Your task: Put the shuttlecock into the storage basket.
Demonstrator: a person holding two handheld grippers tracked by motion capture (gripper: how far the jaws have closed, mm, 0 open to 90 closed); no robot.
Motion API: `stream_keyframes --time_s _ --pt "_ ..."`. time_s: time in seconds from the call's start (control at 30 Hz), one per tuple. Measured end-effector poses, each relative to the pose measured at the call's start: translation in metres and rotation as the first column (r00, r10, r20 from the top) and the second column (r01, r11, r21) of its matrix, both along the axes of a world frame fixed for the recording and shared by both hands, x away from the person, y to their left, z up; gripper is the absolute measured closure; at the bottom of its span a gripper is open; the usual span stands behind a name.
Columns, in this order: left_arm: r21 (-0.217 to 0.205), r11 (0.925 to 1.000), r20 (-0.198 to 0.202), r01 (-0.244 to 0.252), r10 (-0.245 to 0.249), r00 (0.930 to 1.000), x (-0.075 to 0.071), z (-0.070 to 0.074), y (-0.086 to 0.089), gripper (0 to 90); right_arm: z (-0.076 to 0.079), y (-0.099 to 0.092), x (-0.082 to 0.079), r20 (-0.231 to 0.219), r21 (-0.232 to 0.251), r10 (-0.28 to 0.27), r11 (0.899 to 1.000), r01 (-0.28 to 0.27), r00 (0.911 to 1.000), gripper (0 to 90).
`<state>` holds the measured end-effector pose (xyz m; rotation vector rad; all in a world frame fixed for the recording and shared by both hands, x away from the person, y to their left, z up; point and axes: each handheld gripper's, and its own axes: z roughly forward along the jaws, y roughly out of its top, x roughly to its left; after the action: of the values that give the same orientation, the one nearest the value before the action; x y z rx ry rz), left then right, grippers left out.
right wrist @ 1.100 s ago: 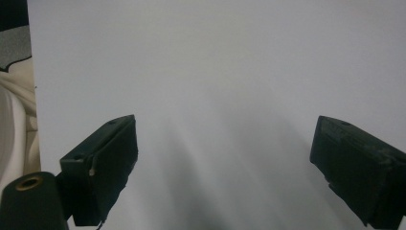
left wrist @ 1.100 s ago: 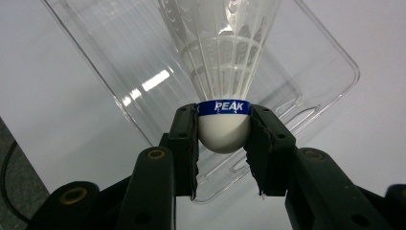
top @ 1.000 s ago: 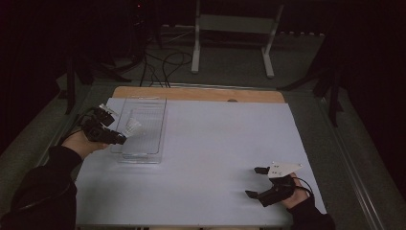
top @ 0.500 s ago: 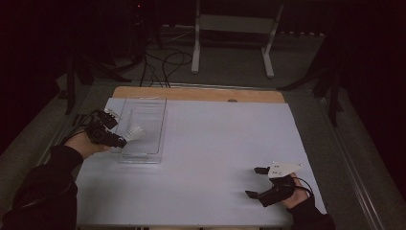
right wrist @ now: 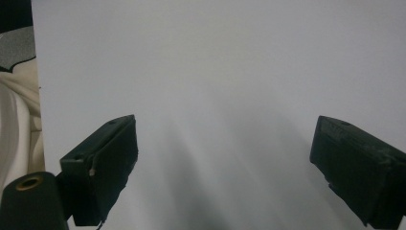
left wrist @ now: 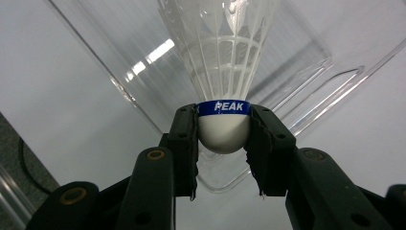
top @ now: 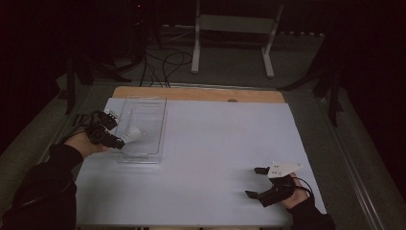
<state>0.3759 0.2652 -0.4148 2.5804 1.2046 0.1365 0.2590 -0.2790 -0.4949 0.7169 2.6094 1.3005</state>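
High view: left gripper (top: 125, 137) at the left side of the white sheet-covered table (top: 215, 143), held in the person's left hand (top: 84, 143), jaws clamped on a white feathered shuttlecock with a blue band round its cork (top: 133, 133). Shuttlecock sits over the near-left part of a clear rectangular plastic tray (top: 143, 103), feathers pointing right into the tray; can't tell if it touches the tray floor. Tray lies lengthwise, far end near the bare wooden strip of tabletop (top: 191, 93). Right gripper (top: 256, 182) near the front right corner, well apart from the tray, jaws wide apart, nothing between them, grey three-cornered plate on top.

Left gripper view: both black jaws pressed on the shuttlecock's (left wrist: 224, 129) round white cork, one each side, just below the blue band reading "PEAK". Feather skirt fans away from the camera. Clear tray's (left wrist: 306, 115) rounded corner and rim lie behind and under it, white sheet beyond.

Right gripper view: two black jaws spread far apart over the plain white sheet (right wrist: 215, 72), empty gap between them. Pale fabric (right wrist: 16, 110) at the left edge.
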Motion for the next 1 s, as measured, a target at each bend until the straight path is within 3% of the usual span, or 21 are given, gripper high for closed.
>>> stream_keyframes --time_s 0.13,0.23,0.4,0.6,0.77,0.9,1.0 --pt "0.013 0.9999 -0.015 -0.007 0.007 0.9999 0.0 0.0 -0.002 65.3 0.0 0.0 0.0 0.001 -0.002 -0.001 1.0 0.001 1.0 9.0" --pt "0.037 0.9992 -0.005 -0.014 0.014 0.9999 0.0 0.002 -0.003 64.8 0.0 0.0 0.0 0.0 -0.002 0.0 1.0 0.0 1.0 9.0" --pt "0.052 0.9984 -0.004 -0.023 0.023 0.9997 -0.001 0.004 -0.007 38.6 0.0 0.0 0.0 0.0 -0.003 0.0 1.0 0.0 1.0 9.0" --pt "0.045 0.998 0.007 -0.044 0.044 0.999 -0.001 0.006 -0.01 18.3 0.0 0.0 0.0 0.001 -0.002 0.0 1.0 0.0 1.0 9.0" --pt "0.026 0.9989 0.015 -0.04 0.039 0.9991 -0.003 0.007 -0.014 13.7 0.0 0.0 0.0 0.002 -0.002 0.0 1.0 0.0 1.0 9.0" --pt "-0.014 0.9987 -0.004 -0.05 0.05 0.9988 -0.001 0.008 -0.014 0.0 0.0 0.0 0.0 0.001 -0.002 0.001 1.0 -0.001 1.0 9.0" --pt "-0.034 0.9986 0.002 -0.039 0.039 0.9992 -0.001 0.008 -0.014 0.0 0.0 0.0 0.0 0.001 -0.002 0.0 1.0 0.0 1.0 9.0"
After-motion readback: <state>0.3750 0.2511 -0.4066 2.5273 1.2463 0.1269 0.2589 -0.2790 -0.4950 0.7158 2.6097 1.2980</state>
